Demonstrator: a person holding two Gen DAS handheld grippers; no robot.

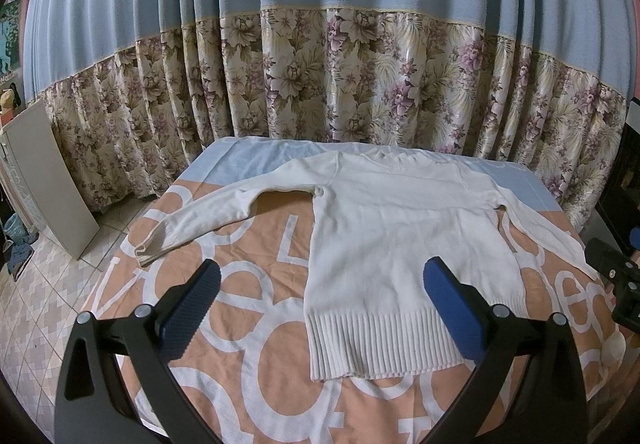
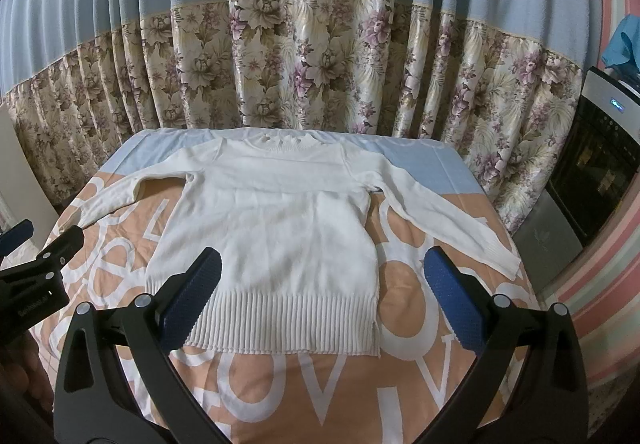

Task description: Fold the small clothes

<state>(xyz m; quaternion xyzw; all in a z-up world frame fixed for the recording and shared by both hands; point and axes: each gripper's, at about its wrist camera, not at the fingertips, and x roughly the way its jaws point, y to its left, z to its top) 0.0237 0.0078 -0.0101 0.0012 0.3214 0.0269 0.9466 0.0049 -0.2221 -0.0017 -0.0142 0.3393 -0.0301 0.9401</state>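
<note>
Our left gripper (image 1: 320, 304) and right gripper (image 2: 320, 302) gape empty above a flat white sweater (image 2: 276, 228); its collar blurs at centre frame.

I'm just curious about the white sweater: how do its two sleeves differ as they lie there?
The left sleeve bends at the elbow, its cuff turned back toward the hem; the right sleeve runs nearly straight. The left cuff looks slightly yellowed; the right looks clean. Both lie flat on the bedsheet, spread away from the sweater's body.
</note>
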